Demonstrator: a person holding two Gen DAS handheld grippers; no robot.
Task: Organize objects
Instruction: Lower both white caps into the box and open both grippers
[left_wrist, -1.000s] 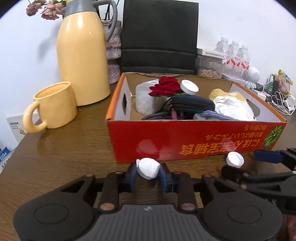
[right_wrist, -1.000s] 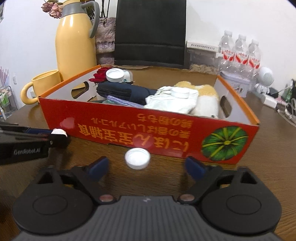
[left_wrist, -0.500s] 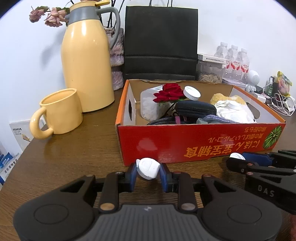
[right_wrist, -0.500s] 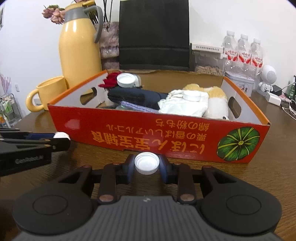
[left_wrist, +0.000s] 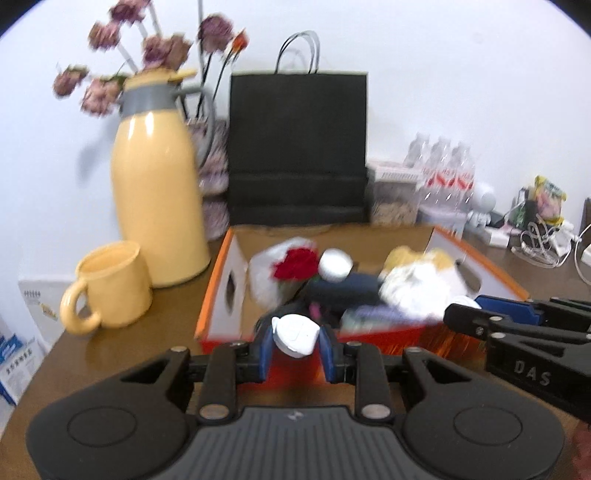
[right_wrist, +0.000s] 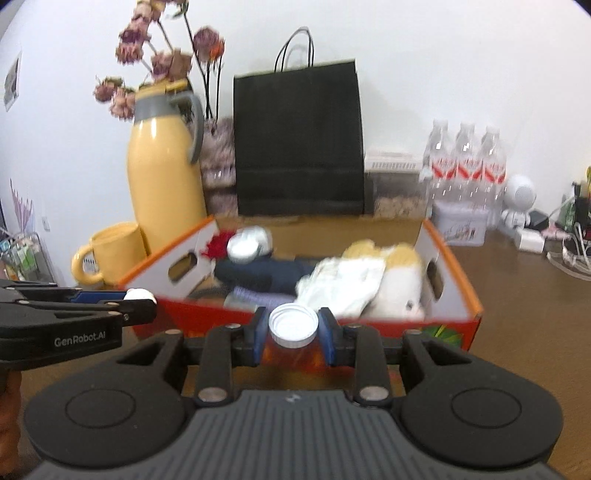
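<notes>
Two white bottle caps in transit: one clamped in the left hand-held gripper (left_wrist: 295, 341), the other (right_wrist: 293, 325) in the right hand-held gripper (right_wrist: 294, 334), both held just short of the already crowded red cardboard box (right_wrist: 458, 291), neither dropped in yet.

**Readable txt**

Only two bits legible. My right gripper (left_wrist: 465, 314), seen from left wrist cam, has "DAS" on its black side. My left gripper (right_wrist: 142, 301), seen from right wrist cam, reads "GenRobot.AI". Bottle labels and box print too blurred to read.
</notes>
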